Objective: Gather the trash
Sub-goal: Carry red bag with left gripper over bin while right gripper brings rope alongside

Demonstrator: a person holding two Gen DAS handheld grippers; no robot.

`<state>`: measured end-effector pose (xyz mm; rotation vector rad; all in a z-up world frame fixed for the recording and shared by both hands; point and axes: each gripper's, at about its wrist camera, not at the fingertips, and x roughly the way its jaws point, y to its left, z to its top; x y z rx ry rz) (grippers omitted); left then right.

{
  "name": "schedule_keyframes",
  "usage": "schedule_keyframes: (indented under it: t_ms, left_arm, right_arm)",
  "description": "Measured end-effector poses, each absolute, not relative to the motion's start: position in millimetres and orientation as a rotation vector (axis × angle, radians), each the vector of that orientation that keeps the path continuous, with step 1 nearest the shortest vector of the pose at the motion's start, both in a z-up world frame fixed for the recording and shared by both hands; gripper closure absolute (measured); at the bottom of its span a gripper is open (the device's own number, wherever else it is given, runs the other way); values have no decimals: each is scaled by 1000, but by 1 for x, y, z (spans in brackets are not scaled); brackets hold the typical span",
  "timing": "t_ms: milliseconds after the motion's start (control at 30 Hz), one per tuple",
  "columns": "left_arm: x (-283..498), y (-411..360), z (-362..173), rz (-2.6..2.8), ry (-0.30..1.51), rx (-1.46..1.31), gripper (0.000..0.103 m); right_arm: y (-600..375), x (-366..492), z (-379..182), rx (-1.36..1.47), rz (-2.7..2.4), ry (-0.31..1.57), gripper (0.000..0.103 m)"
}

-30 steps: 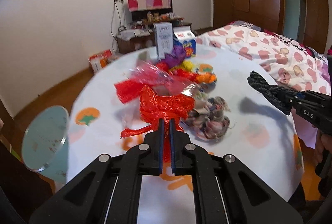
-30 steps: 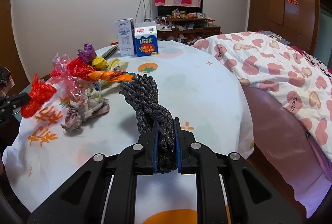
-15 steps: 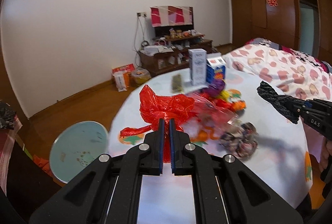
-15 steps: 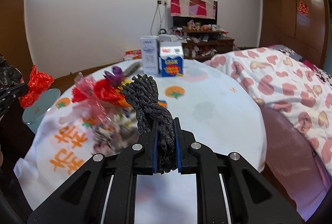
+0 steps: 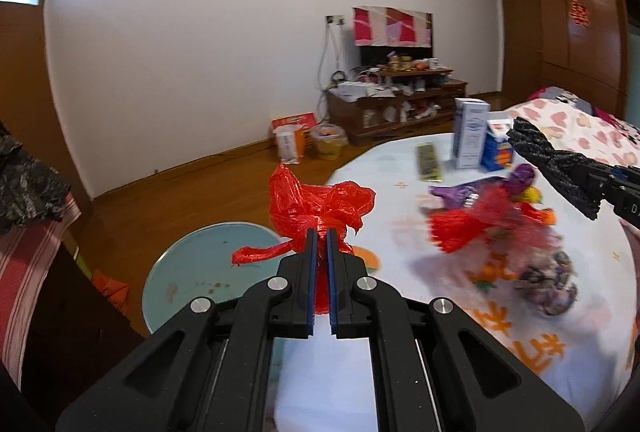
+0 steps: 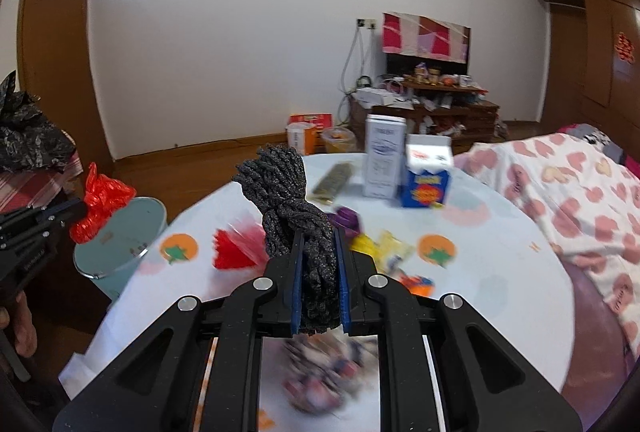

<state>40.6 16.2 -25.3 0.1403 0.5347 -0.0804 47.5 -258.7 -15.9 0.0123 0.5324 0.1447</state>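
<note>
My left gripper point(image 5: 320, 232) is shut on a crumpled red plastic bag point(image 5: 316, 204) and holds it in the air just right of a light blue round bin point(image 5: 200, 272) that stands beside the table; the bag also shows in the right wrist view point(image 6: 100, 208), next to the bin point(image 6: 124, 240). My right gripper point(image 6: 318, 236) is shut on a bundle of dark grey braided rope point(image 6: 288, 196) above the table; the rope shows at the right of the left wrist view point(image 5: 548, 160). More trash lies on the table: red, purple, yellow and orange wrappers point(image 5: 480, 216) and a crumpled patterned wad point(image 5: 552, 288).
A round table with a white printed cloth point(image 6: 500, 272) carries a white carton point(image 6: 382, 160), a blue carton point(image 6: 426, 180) and a flat dark packet point(image 6: 334, 182). A bed with a heart-print cover point(image 6: 580, 200) lies right. A cluttered low cabinet point(image 5: 396, 104) stands at the wall.
My left gripper has lifted the red bag off the table and swung left toward the blue bin. My right gripper has turned left with the rope still in it.
</note>
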Motion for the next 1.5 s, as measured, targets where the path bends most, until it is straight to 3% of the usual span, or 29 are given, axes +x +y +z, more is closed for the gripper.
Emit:
schedule_keyframes:
  t_ms: [633,1500]
  left_arm:
    - [77,77,-39,103,544,142,99]
    - [82,131,-45,198,561,69,99]
  right_arm:
    - [-172,125,-28,-5,265,603,89]
    - [-75,162,-45,-55,419,627,89]
